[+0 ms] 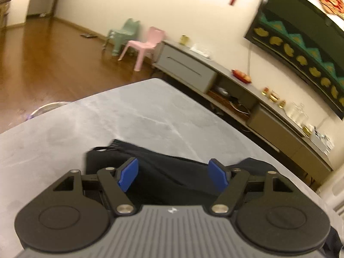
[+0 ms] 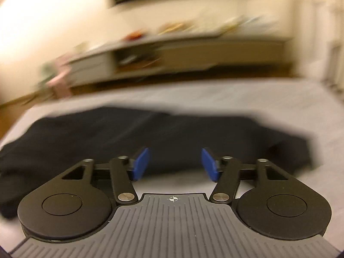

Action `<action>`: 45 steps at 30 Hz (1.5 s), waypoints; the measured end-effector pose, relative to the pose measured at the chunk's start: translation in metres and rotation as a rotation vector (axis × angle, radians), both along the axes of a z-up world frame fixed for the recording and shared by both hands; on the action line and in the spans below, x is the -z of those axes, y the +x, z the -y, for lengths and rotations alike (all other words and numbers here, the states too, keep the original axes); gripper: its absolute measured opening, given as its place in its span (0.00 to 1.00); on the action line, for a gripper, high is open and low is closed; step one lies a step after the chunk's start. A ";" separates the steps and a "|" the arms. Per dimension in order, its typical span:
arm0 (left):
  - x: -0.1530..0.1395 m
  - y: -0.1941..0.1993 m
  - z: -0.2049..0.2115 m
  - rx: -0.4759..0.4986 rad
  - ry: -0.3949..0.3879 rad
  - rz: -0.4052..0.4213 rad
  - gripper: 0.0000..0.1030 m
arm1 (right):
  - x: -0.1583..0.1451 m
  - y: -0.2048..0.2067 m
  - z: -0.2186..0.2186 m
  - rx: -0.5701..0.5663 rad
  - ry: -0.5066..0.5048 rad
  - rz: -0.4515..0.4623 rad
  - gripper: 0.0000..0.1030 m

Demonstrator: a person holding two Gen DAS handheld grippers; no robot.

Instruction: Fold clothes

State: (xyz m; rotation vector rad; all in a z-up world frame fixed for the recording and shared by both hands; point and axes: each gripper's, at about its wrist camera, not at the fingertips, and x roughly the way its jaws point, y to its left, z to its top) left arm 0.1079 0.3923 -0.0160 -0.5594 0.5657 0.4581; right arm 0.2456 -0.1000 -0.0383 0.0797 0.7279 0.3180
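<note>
Cloth [image 2: 150, 133] lies dark and rumpled across the middle of my right view, a black garment spread wide on the grey table [image 2: 279, 107], its left end bunched low at the frame's left edge and its right end tapering off toward the right. In my left view the same cloth shows low in the centre, just past my fingers, with a ribbed band or cuff poking out at its upper left corner.

My left claw [image 1: 173, 175] stands spread, blue pads apart with nothing pinched; the cloth is only behind the gap. My right claw [image 2: 175, 164] is spread too, empty, hovering above the near hem with bare table showing under it.

I judge this to be a pause between folds: both claws free, the garment partly gathered but not yet a neat stack. Next I would need to pick an edge or corner on each side, come down onto it, pinch through the layers, and carry it over evenly.

The fabric looks soft, matte and limp, likely to sag and drag. The table is smooth, marbled grey, with a rounded corner at upper centre of the left view. The right view is blurred, so finer seams I cannot make out.
</note>
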 end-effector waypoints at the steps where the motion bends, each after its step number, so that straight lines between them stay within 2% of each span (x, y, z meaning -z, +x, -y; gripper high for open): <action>1: 0.002 -0.003 0.000 0.008 -0.015 -0.014 0.72 | 0.007 -0.005 -0.016 -0.065 -0.002 -0.034 0.73; 4: 0.008 -0.014 0.000 0.033 -0.060 -0.055 0.72 | 0.028 -0.015 -0.054 -0.159 -0.089 -0.062 0.74; 7: 0.016 -0.013 0.019 0.131 -0.080 -0.084 0.74 | 0.041 -0.021 -0.080 -0.200 -0.168 -0.056 0.75; 9: 0.021 -0.009 0.038 0.190 -0.042 -0.108 0.78 | 0.043 -0.024 -0.088 -0.207 -0.193 -0.025 0.75; 11: 0.028 0.001 0.054 0.240 -0.003 -0.138 0.78 | 0.042 -0.026 -0.091 -0.214 -0.196 -0.004 0.69; 12: 0.031 0.007 0.059 0.252 0.016 -0.154 0.77 | 0.041 -0.026 -0.093 -0.218 -0.198 0.007 0.56; 13: 0.035 0.013 0.065 0.261 0.035 -0.171 0.69 | 0.040 -0.028 -0.096 -0.225 -0.203 0.016 0.35; 14: 0.038 0.020 0.069 0.267 0.076 -0.182 0.43 | 0.038 -0.028 -0.098 -0.231 -0.208 0.022 0.24; 16: 0.042 0.031 0.071 0.273 0.145 -0.222 0.04 | 0.035 -0.029 -0.105 -0.240 -0.240 0.039 0.04; 18: 0.035 0.030 0.060 0.239 0.155 -0.187 0.02 | 0.027 -0.036 -0.107 -0.230 -0.266 0.075 0.03; 20: 0.010 0.017 0.035 0.162 0.147 -0.099 0.02 | 0.009 -0.041 -0.101 -0.194 -0.247 0.121 0.02; 22: -0.013 -0.002 0.006 0.064 0.124 -0.006 0.02 | -0.017 -0.055 -0.077 -0.144 -0.213 0.181 0.00; 25: -0.026 -0.031 -0.037 -0.105 0.084 0.056 0.02 | -0.058 -0.077 -0.022 -0.025 -0.157 0.259 0.00; 27: -0.025 -0.042 -0.059 -0.173 0.044 0.054 0.03 | -0.075 -0.092 0.023 0.088 -0.162 0.297 0.00; 28: -0.023 -0.044 -0.065 -0.197 0.040 0.045 0.03 | -0.075 -0.098 0.048 0.153 -0.167 0.289 0.00; 31: -0.019 -0.045 -0.069 -0.193 0.005 0.034 0.03 | -0.073 -0.117 0.123 0.347 -0.187 0.256 0.00; 33: -0.018 -0.037 -0.061 -0.153 -0.002 0.020 0.05 | -0.060 -0.120 0.164 0.472 -0.226 0.201 0.00; 36: -0.019 -0.030 -0.045 -0.081 0.006 -0.002 0.10 | -0.041 -0.115 0.205 0.577 -0.232 0.105 0.02; 37: -0.020 -0.033 -0.039 -0.064 0.018 -0.007 0.18 | -0.036 -0.115 0.211 0.598 -0.216 0.081 0.11; 38: -0.022 -0.037 -0.035 -0.061 0.025 -0.005 0.29 | -0.032 -0.116 0.216 0.620 -0.200 0.057 0.14; 39: -0.023 -0.041 -0.032 -0.060 0.031 -0.003 0.35 | -0.029 -0.117 0.218 0.638 -0.173 0.043 0.15; 41: -0.026 -0.056 -0.024 -0.063 0.031 0.014 0.56 | -0.037 -0.119 0.214 0.643 -0.061 0.077 0.30; 42: -0.026 -0.061 -0.022 -0.069 0.032 0.023 0.58 | -0.043 -0.121 0.209 0.636 -0.018 0.105 0.45; 43: -0.026 -0.065 -0.021 -0.074 0.030 0.027 0.59 | -0.049 -0.125 0.202 0.626 0.008 0.140 0.54; 45: -0.027 -0.069 -0.018 -0.068 0.011 0.041 0.60 | -0.057 -0.120 0.179 0.570 0.030 0.190 0.60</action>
